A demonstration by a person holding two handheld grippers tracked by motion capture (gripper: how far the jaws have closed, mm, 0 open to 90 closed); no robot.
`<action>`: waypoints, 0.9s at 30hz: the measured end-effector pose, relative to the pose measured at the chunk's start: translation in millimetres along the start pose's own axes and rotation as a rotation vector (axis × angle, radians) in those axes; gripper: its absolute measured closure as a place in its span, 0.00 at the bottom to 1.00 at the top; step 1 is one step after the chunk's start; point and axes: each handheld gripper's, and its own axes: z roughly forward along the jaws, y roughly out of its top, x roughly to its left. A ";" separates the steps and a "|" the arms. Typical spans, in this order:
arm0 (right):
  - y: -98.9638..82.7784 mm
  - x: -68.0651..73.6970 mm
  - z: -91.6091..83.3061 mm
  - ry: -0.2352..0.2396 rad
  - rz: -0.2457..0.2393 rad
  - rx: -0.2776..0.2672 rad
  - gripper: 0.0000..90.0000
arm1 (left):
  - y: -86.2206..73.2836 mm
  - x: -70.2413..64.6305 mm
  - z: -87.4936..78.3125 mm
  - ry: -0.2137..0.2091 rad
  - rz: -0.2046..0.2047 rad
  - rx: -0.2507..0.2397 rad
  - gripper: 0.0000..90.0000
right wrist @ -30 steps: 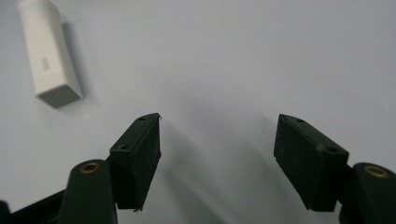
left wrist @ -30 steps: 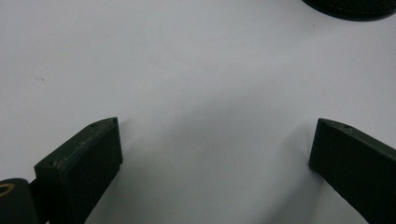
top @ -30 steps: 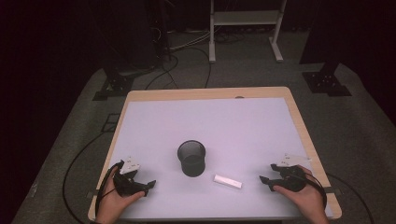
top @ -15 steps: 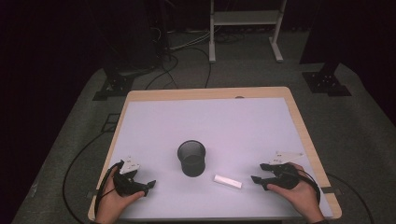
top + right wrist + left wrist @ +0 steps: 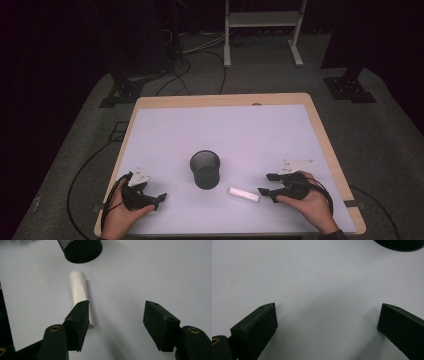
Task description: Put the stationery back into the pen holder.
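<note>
A black mesh cup [image 5: 205, 170] stands upright near the table's middle front. To its right a short white tube [image 5: 244, 194] lies flat on the table. My right gripper [image 5: 266, 184] hovers just right of the tube and points left at it, open. Its jaws have just been closing a little, with nothing between them. In the right gripper view the tube [image 5: 79, 291] runs under the left jaw's tip, outside the gap of the right gripper [image 5: 116, 305], and the cup [image 5: 81, 250] is beyond. My left gripper [image 5: 157, 200] rests open at the front left, and the left gripper [image 5: 328, 307] has bare table between its jaws.
The white tabletop [image 5: 225, 130] has a wooden rim [image 5: 330, 150]. Cables trail from both grippers over the front corners. A metal stand [image 5: 262, 20] and dark equipment bases sit on the floor beyond the table. The cup's rim [image 5: 402, 243] shows in the left gripper view.
My right gripper has moved left across the table toward the white tube and risen slightly. The left gripper, the cup and the tube have stayed in place.
</note>
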 end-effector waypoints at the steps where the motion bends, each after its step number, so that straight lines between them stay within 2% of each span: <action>1: 1.7 0.8 1.2 0.004 -0.006 0.001 0.41 | 0.0 0.0 0.0 0.000 0.000 0.000 0.02; 27: 38.6 27.0 38.1 0.100 -0.109 0.035 0.40 | -0.1 0.1 0.0 -0.001 0.000 0.000 0.02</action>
